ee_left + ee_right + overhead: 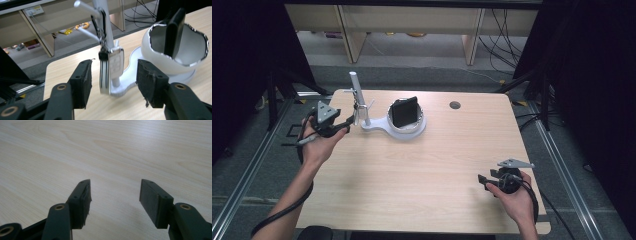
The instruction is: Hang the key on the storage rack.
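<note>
We see our left tool [113, 82] wide open, with a car key [111, 71] hanging between its pads, not touched. The key hangs from a white stand [362, 107] at the back of the desk [422, 170]. Our right tool [115, 202] is open too, holding nothing.

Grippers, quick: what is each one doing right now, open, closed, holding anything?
Left gripper: open, holding nothing; the key fob hangs on the white stand between its fingers, untouched.
Right gripper: open, empty, above the table.
</note>
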### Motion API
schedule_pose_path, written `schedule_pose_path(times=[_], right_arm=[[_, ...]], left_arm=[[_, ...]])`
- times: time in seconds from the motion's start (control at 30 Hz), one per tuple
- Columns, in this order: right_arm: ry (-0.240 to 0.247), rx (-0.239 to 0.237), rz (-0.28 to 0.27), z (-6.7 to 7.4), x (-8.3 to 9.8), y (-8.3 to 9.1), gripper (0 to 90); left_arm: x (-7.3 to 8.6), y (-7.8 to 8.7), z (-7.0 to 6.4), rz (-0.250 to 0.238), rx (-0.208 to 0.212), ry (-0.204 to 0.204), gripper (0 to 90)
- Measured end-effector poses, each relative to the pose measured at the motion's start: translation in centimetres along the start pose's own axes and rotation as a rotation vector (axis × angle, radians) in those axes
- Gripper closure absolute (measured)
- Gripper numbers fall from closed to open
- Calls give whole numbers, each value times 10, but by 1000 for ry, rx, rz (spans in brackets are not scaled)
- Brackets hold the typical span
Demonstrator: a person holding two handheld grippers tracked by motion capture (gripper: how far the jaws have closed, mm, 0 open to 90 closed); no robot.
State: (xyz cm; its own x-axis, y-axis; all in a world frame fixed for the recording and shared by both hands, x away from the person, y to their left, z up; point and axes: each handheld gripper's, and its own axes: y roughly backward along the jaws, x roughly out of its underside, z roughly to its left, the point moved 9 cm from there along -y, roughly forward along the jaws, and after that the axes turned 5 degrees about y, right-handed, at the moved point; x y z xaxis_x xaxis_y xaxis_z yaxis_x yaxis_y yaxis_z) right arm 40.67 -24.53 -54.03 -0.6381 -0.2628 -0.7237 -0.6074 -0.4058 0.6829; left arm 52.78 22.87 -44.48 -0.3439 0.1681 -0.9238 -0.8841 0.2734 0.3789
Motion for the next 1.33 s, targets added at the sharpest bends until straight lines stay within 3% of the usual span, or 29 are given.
schedule_pose_path(times=[0.03, 0.17, 0.23, 0.27, 0.3, 0.4, 0.43, 0.47, 0.5, 0.63, 0.7, 0.87, 0.97, 1.13, 1.2, 1.33], right_arm=[[32, 25, 17, -5, 1, 2, 436], [32, 23, 7, -6, 1, 1, 436], [30, 22, 13, -5, 2, 1, 436], [-5, 17, 27, -2, 3, 1, 436], [20, 18, 20, -4, 3, 1, 437], [24, 19, 16, -4, 3, 0, 436], [6, 15, 17, -2, 3, 0, 436], [37, 25, 13, -5, 2, 0, 437], [-5, 14, 21, -1, 3, 0, 436], [-6, 17, 3, -1, 2, -2, 436], [27, 13, 5, -4, 4, -3, 436], [27, 8, 17, -3, 7, -5, 434], [21, 2, 15, -1, 7, -6, 433], [26, 4, 9, -1, 9, -6, 432], [25, 2, 10, -1, 9, -7, 431], [34, -4, 12, -1, 9, -8, 430]], left_arm=[[5, 4, 1, 0, -2, 3, 433], [25, 16, 3, 4, -21, 5, 421], [43, 23, 3, 15, -26, 12, 413], [49, 25, 3, 18, -28, 14, 412], [56, 28, 3, 18, -31, 20, 412], [68, 33, 4, 13, -37, 27, 405], [75, 35, 5, 16, -41, 29, 403], [81, 38, 6, 13, -45, 31, 402], [91, 42, 6, 11, -49, 38, 401], [106, 47, 8, -5, -61, 45, 400], [118, 50, 8, -19, -73, 62, 397], [135, 55, 9, -30, -81, 99, 395], [133, 59, 14, -71, -85, 106, 397], [135, 61, 19, -94, -96, 125, 397], [140, 60, 19, -75, -96, 146, 390], [141, 59, 19, -73, -101, 151, 382]])
